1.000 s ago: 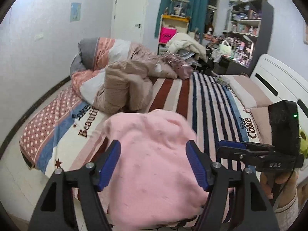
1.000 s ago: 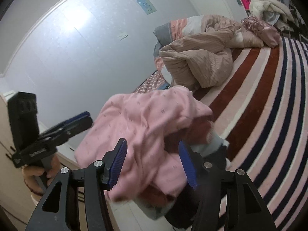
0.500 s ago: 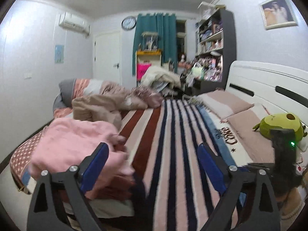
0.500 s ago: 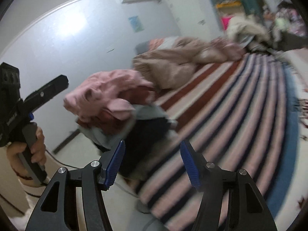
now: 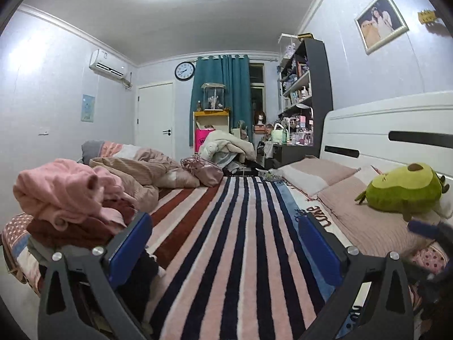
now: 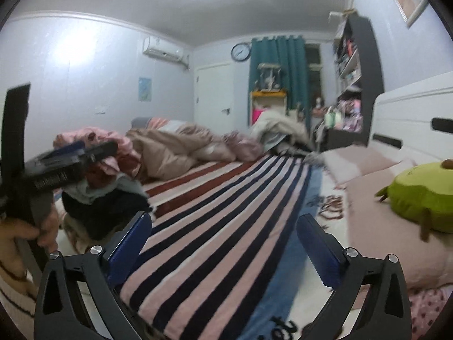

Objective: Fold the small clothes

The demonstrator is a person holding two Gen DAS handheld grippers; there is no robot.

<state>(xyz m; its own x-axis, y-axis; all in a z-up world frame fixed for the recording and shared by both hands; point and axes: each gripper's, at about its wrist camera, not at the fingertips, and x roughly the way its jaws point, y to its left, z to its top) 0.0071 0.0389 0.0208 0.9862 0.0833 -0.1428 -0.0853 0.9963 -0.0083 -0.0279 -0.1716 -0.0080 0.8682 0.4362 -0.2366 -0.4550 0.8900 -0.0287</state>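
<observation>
While both grippers hang over the near edge of the bed [image 5: 226, 240], nothing sits between either pair of fingers. Left gripper [image 5: 226, 243] first: its jaws have just been opening and now stand spread wide, blue pads framing only the striped blanket [image 5: 240, 255]. Same story for the right gripper [image 6: 226, 246], jaws just opened, released, empty, striped cloth beneath. Over on the left, at the near corner of the bed, sits the clothes pile [image 5: 73, 212]: a pink top [image 5: 59, 189] crumples on the summit, a dark red piece under it, grey and black layers lower down. That pile lies just beside the left gripper's left finger [image 5: 130, 240], partly behind it; whether they touch, I cannot tell. From the right wrist view, the left gripper's body crosses in front of the pile, gripped by a hand [image 6: 42, 226] at the left edge. Farther along the left side a beige quilt [image 5: 136, 175] lies bunched. Off to the right, a green plush [image 5: 405, 189] rests on the pink pillows against the white headboard [image 5: 382, 121].
</observation>
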